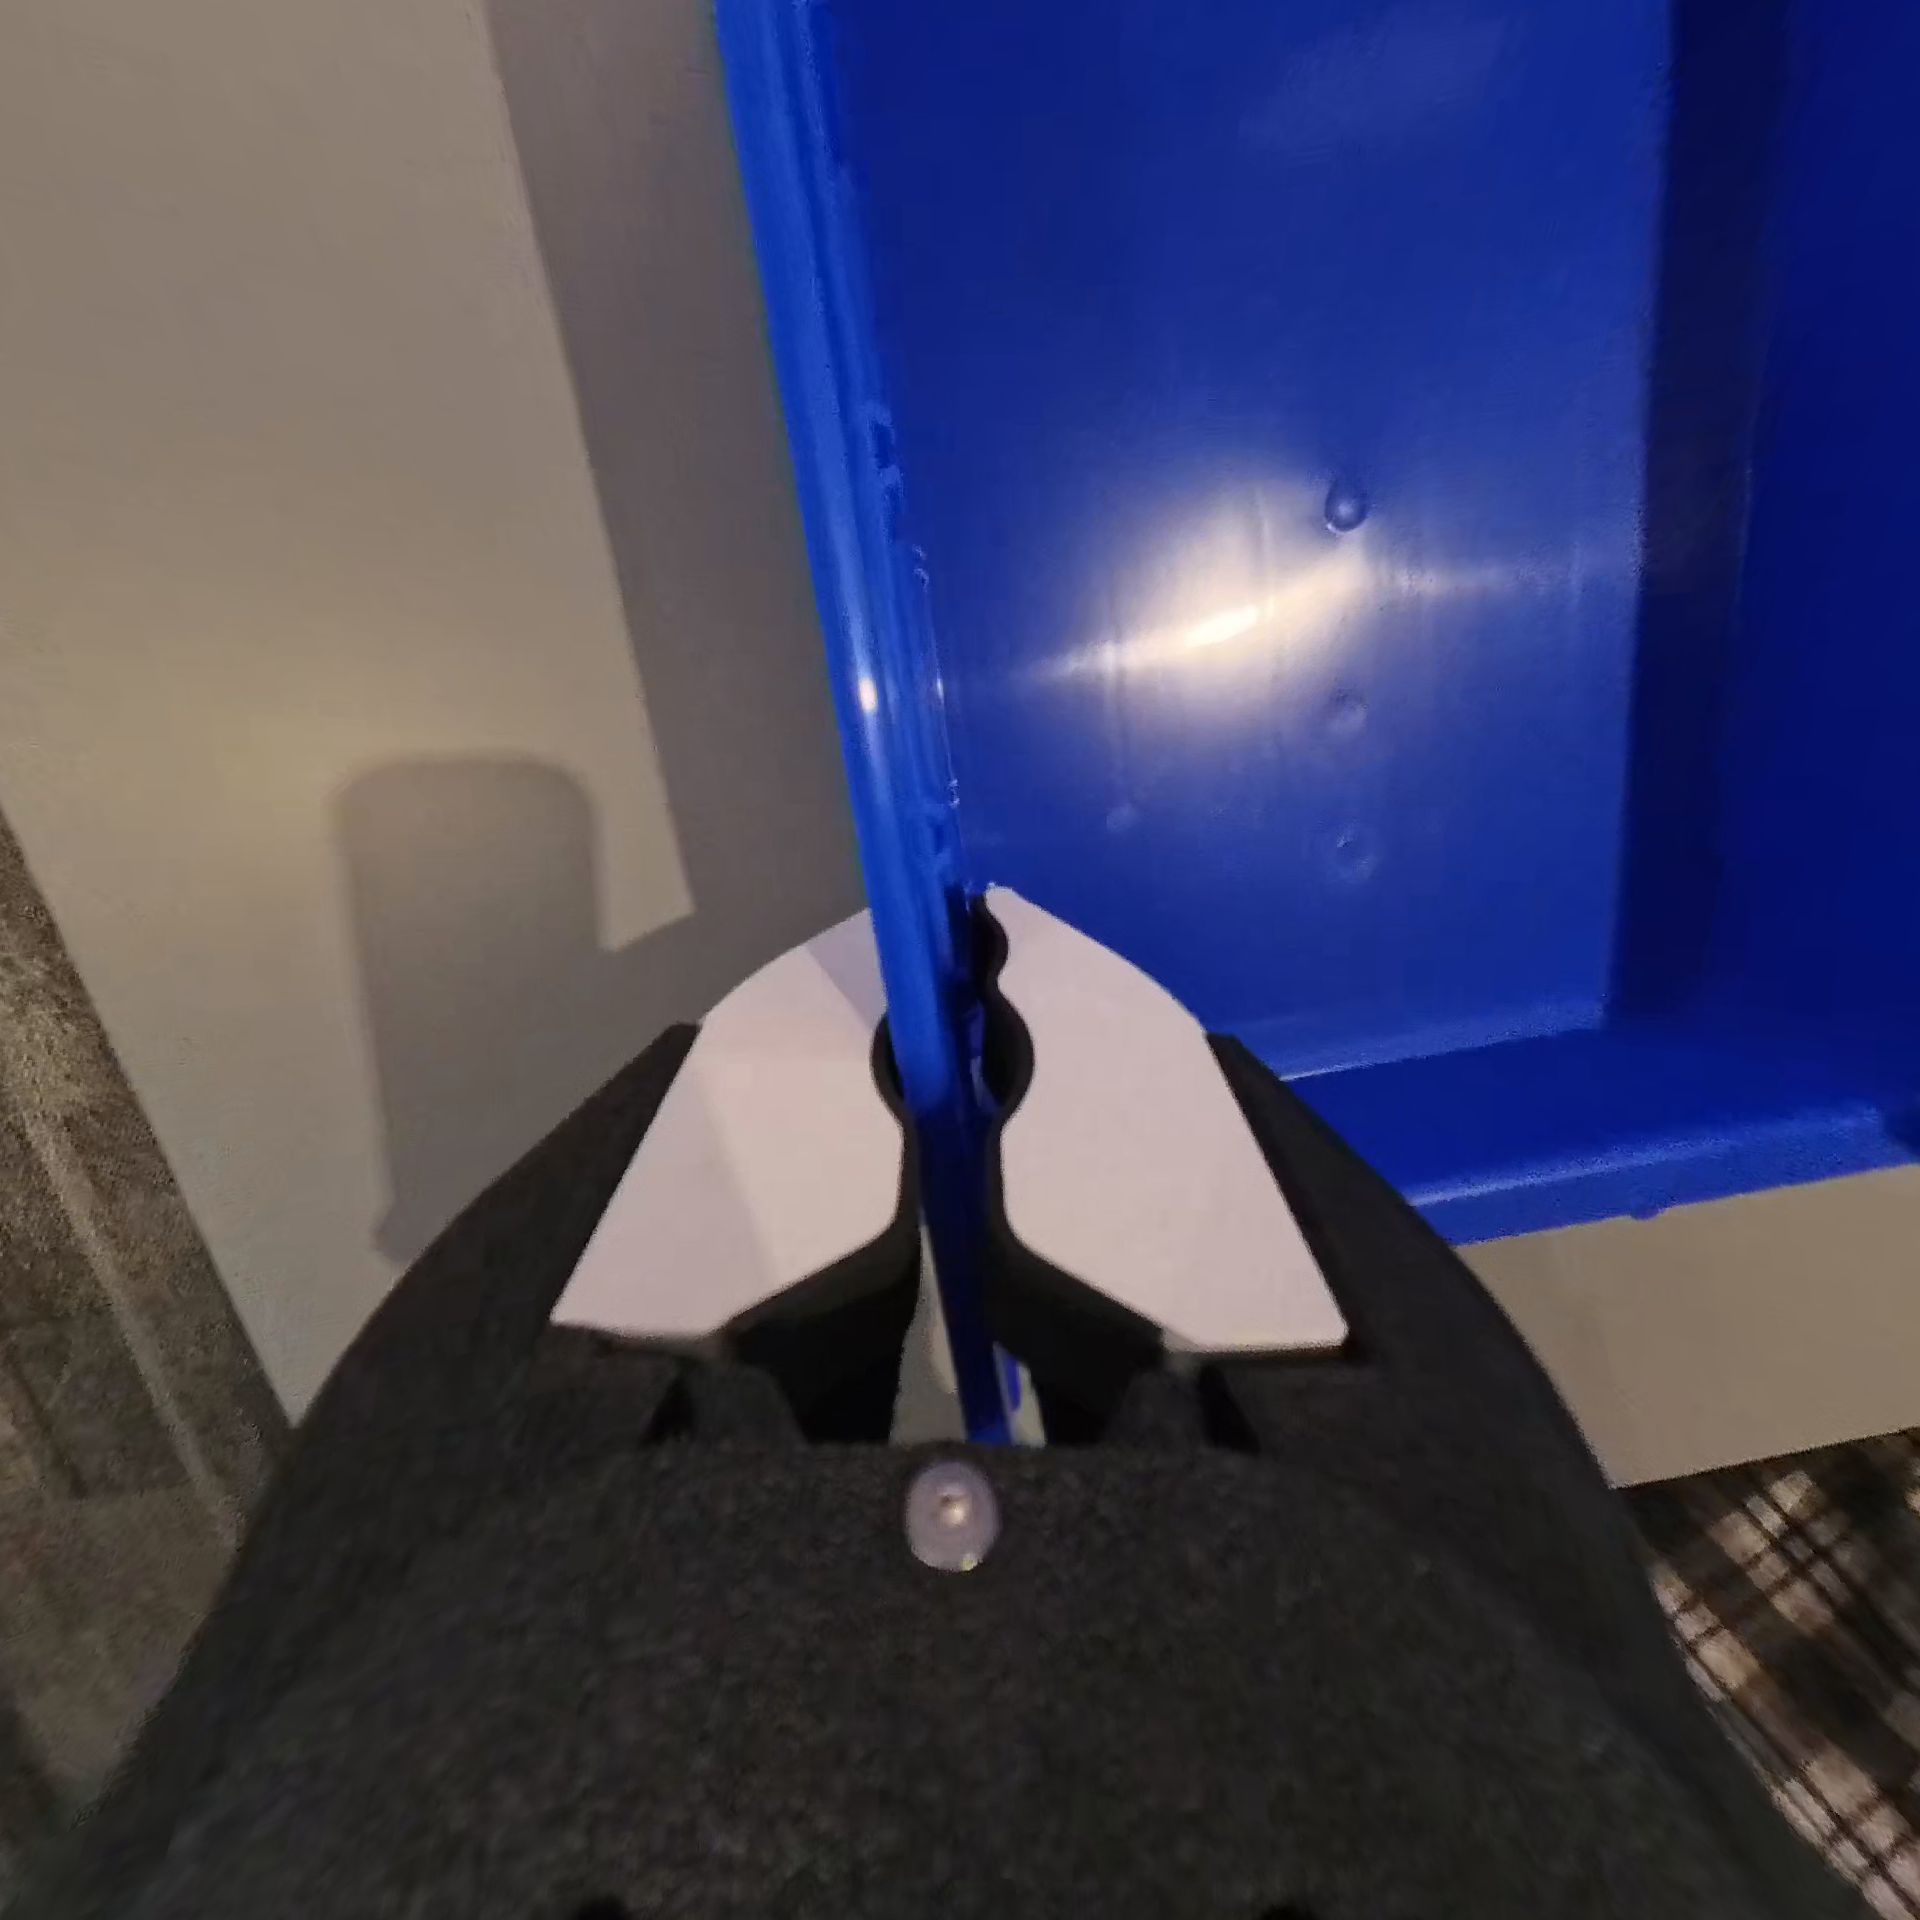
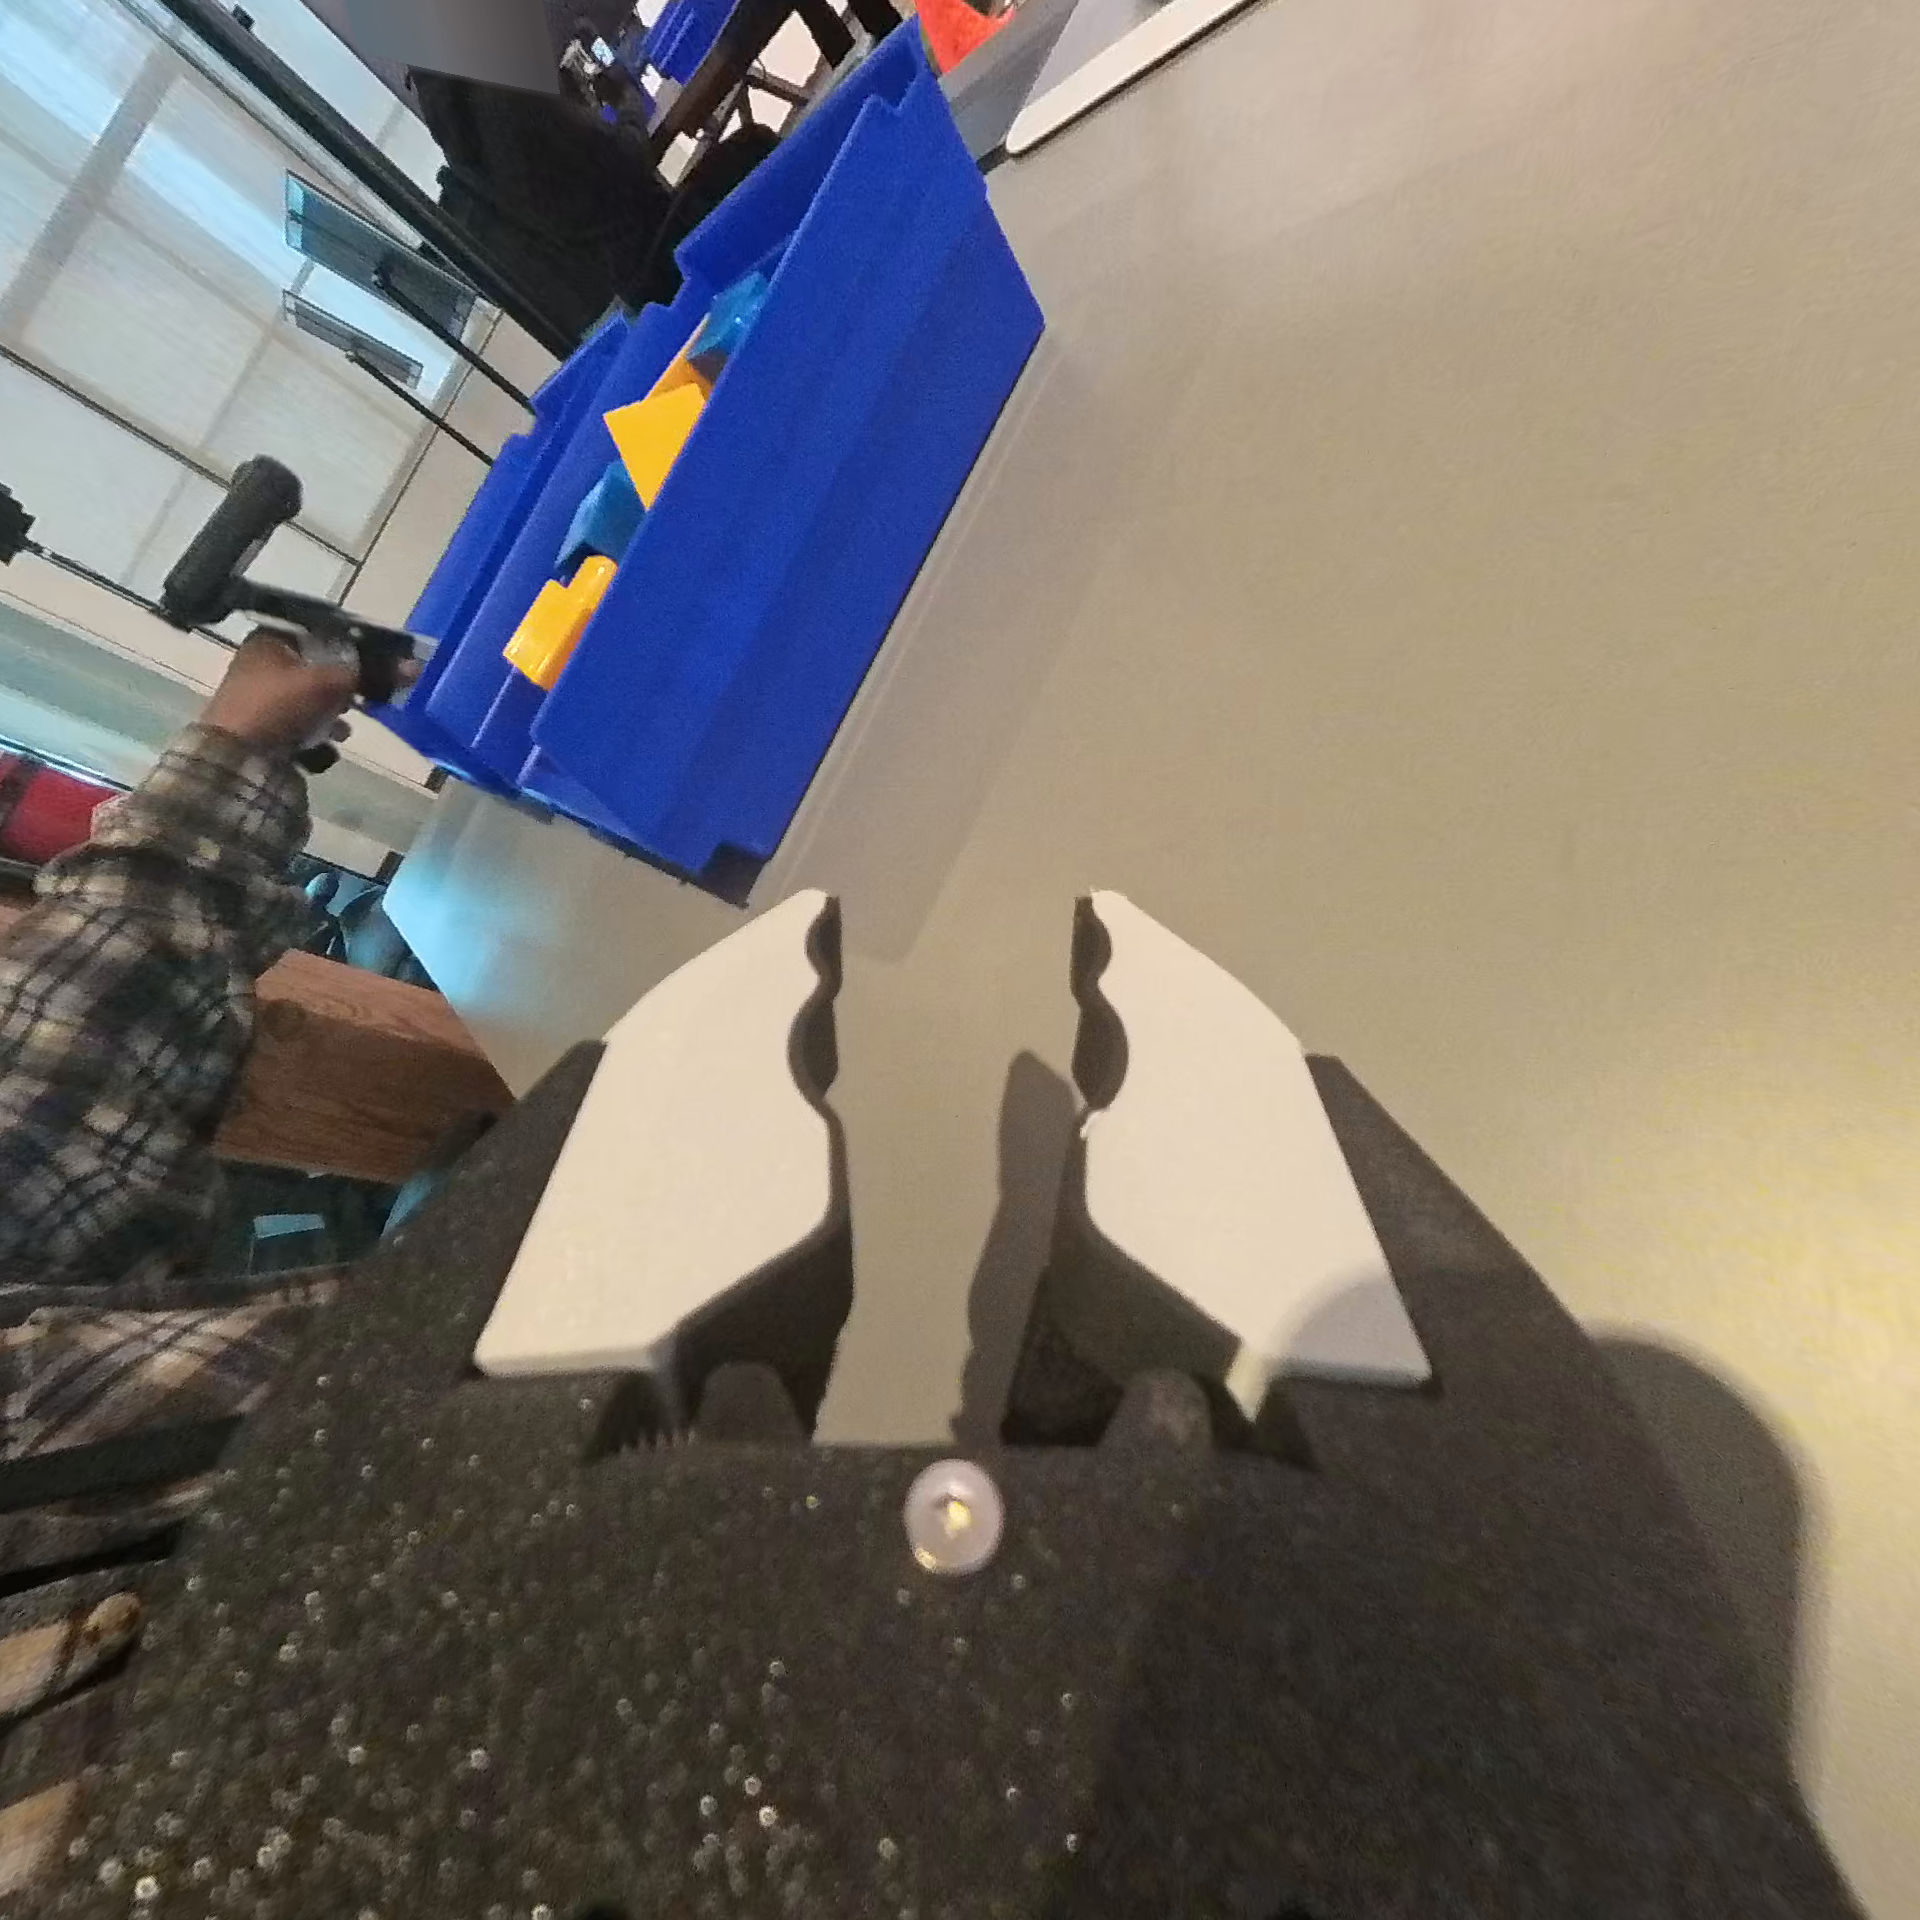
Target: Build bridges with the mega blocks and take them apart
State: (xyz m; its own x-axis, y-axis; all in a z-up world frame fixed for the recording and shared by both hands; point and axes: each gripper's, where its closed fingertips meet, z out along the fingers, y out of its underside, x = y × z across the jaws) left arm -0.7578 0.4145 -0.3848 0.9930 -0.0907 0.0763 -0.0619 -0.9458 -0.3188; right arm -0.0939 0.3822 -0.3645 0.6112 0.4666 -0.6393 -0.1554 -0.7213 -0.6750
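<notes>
Left gripper (image 1: 951, 997) clamped on blue bin (image 1: 1299, 468) side wall; that view shows an empty bin floor. Only the right view shows yellow and light-blue blocks (image 2: 655, 436) in a bin, well ahead-left of the spread, empty right gripper (image 2: 956, 997) over the table (image 2: 1455, 623).

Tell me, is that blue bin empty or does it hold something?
Not empty. The right wrist view shows yellow blocks and light blue ones lying inside the blue bin. The left wrist view shows only bare bin floor.

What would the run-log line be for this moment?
left tool: shut on blue bin wall | right tool: open, empty, over table | blocks: in another bin, untouched
</notes>
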